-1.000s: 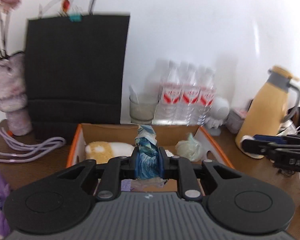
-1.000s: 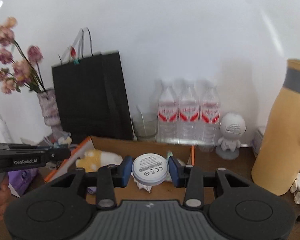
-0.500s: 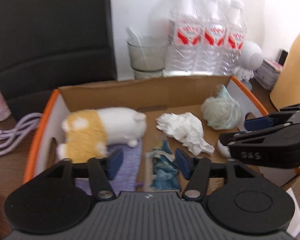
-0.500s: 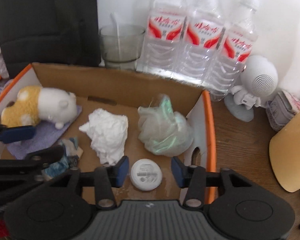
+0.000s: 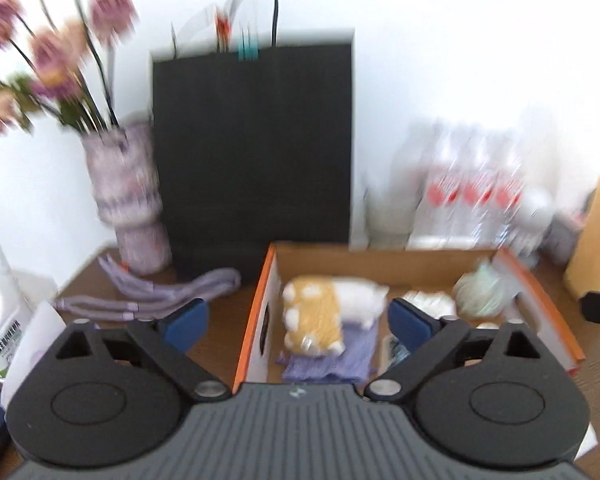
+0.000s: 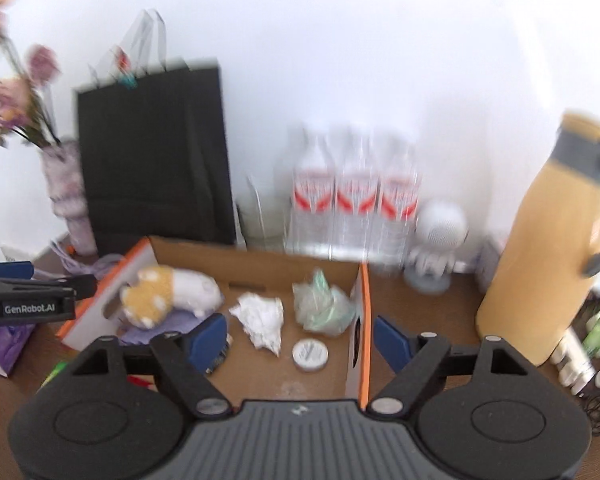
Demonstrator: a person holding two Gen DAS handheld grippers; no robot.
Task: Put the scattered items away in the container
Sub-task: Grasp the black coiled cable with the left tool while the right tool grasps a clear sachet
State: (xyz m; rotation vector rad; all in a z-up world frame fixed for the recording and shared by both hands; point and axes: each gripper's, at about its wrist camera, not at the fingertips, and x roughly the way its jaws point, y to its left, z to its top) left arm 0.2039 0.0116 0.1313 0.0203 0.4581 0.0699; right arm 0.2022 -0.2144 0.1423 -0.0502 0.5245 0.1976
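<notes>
Both grippers hang above the cardboard box [image 6: 256, 264], and both sets of jaws stand wide apart with nothing between them: the left gripper [image 5: 298, 322] straddles the box's orange-edged left wall, the right gripper [image 6: 300, 338] straddles its right wall. The box is filling up nicely. The plush toy [image 6: 172, 292] lies on a purple cloth [image 5: 332, 360] at the 9 o'clock end, the crumpled white tissue [image 6: 262, 316] sits in the middle, the pale green bag [image 6: 322, 304] leans into the 3 o'clock corner, and the round white disc [image 6: 310, 354] lies flat on the floor at 6 o'clock, just clear of the tissue. A small blue-patterned packet [image 6: 219, 356] peeks out behind the right gripper's left finger. Everything is laid loose, not stacked, so each drop had room. Out on the bench [image 5: 220, 316], the lilac cord [image 5: 156, 300] lies coiled at 9 o'clock of the box, by the vase [image 5: 128, 200] and black paper bag [image 5: 256, 152]. To my eye that cord is the likeliest next pick for the empty left jaws, though both views are smeared.
</notes>
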